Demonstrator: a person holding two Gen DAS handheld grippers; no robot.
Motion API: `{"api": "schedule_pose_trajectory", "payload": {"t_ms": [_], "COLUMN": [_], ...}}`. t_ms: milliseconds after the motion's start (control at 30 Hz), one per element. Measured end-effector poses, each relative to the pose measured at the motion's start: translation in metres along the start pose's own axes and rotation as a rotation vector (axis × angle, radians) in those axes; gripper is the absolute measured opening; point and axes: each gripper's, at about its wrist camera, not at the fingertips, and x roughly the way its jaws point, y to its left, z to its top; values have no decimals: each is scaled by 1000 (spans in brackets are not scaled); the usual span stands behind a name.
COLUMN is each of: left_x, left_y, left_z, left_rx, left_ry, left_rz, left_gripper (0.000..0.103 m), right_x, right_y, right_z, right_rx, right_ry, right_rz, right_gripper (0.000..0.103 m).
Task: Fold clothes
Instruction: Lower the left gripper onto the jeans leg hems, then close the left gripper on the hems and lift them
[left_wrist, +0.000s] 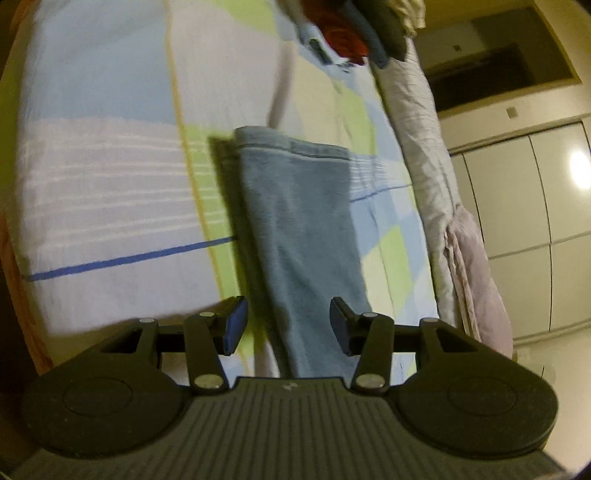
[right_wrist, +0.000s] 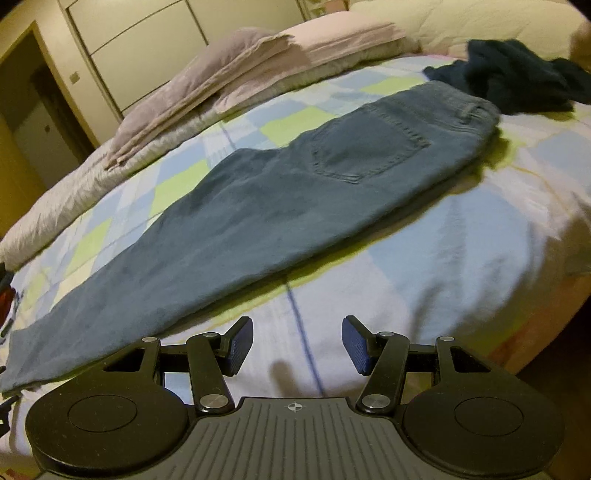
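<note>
Right wrist view gives me the best look at the jeans: they lie flat on the checked bedsheet, already doubled leg on leg, running from the hem at about eight o'clock up to the waistband at about two o'clock, with a back pocket facing up. My right gripper hangs over bare sheet just off the near edge of the jeans, its blue pads apart with nothing between them. In the left wrist view my left gripper points along the leg toward the hem at twelve o'clock; its jaws stand apart, and the denim passes under the gap, but I cannot see either pad pressing on it, so I judge it not yet held. Denim like this should handle as fairly heavy, thick and limp, not slippery and not fragile; the doubled layers will sag and may slide apart if pinched at only one layer. I would take hold at the hem corners or the waistband edge, where the seams are stiffest, catching both layers. A dark garment sits bunched beyond the waistband at one o'clock. I can read no brand, label or writing anywhere; the frames are too blurred.
</note>
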Motion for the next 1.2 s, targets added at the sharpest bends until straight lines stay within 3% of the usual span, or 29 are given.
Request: {"api": "schedule_pose_trajectory", "payload": {"t_ms": [167, 300, 400, 533, 633, 700, 833, 1033, 1100, 1167, 1200], "left_x": [2, 1, -1, 3, 1, -3, -6, -17, -9, 0, 2], "left_y": [8, 20, 25, 11, -11, -17, -15, -32, -29, -18, -12], "left_z": [-1, -7, -10, -9, -10, -11, -13, -21, -19, -18, -17], "left_rx": [-69, -190, -208, -83, 105, 182, 191, 317, 284, 225, 193], "left_ry": [-55, -108, -131, -137, -160, -180, -187, -220, -197, -166, -156], "left_rz": [-42, -103, -128, -73, -10, -26, -56, -97, -66, -37, -36], "left_gripper": [42, 38, 35, 31, 9, 9, 8, 8, 13, 26, 26], "right_x": [20, 33, 38, 43, 47, 48, 50, 53, 54, 56, 56], "right_y": [11, 13, 12, 12, 11, 8, 0, -7, -7, -7, -6], "right_z": [8, 14, 18, 25, 30, 31, 31, 28, 27, 27, 27], "right_rx": [-12, -15, -6, 1, -2, -2, 11, 13, 10, 6, 3], "right_ry": [18, 23, 13, -16, -24, -31, -21, -7, -5, -8, -9], "right_rz": [-2, -2, 2, 6, 8, 10, 5, 5, 5, 6, 6], "right_gripper": [57, 57, 57, 57, 57, 57, 57, 57, 57, 57, 57]}}
